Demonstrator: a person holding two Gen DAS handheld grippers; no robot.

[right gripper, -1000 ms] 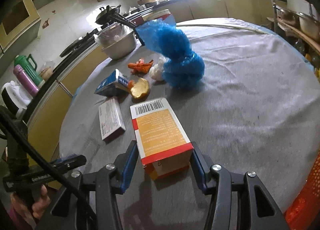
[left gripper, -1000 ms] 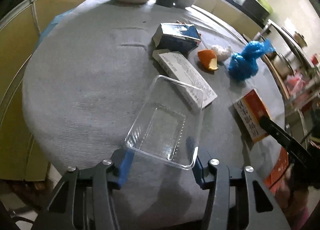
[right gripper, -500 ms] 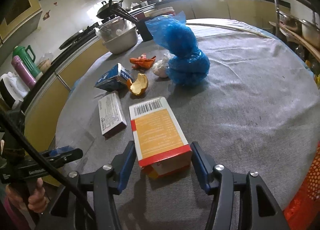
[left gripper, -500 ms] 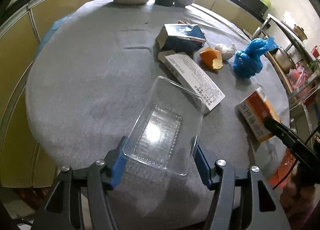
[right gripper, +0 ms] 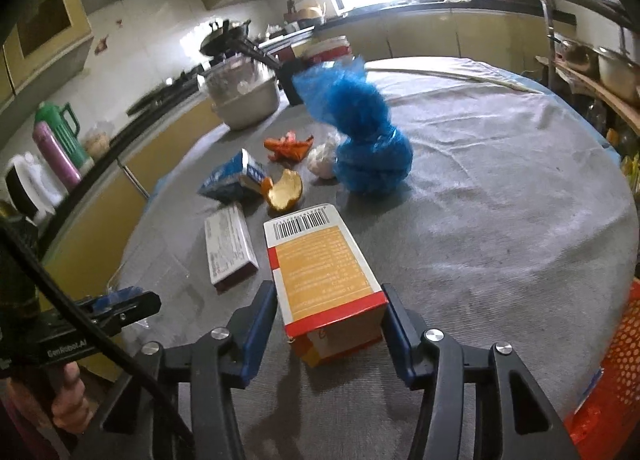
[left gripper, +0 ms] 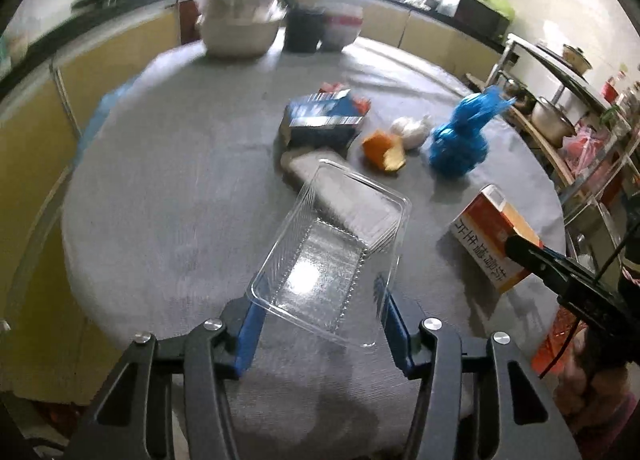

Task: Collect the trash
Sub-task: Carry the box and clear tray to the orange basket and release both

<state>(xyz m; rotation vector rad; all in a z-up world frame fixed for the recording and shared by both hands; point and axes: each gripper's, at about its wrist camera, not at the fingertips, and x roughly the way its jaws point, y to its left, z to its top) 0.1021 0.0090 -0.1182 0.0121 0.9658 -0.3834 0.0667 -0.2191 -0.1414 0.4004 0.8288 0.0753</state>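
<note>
Clear plastic tray, nothing in it, clamped in left claw, tilted above counter. Orange carton gripped by right claw (blue bag beyond).

Bench cloth: grey, woven texture. Tray: clear, ribbed base with white glare. Carton: orange panel, red band, white end with black barcode; in the left view white face with red characters. Bag: bright blue. Peel: orange outside, pale inside. Box: blue and white. Flat box: white with fine print, dark red edge. Jaws: blue pads on black frames. Basket: orange-red mesh.
</note>
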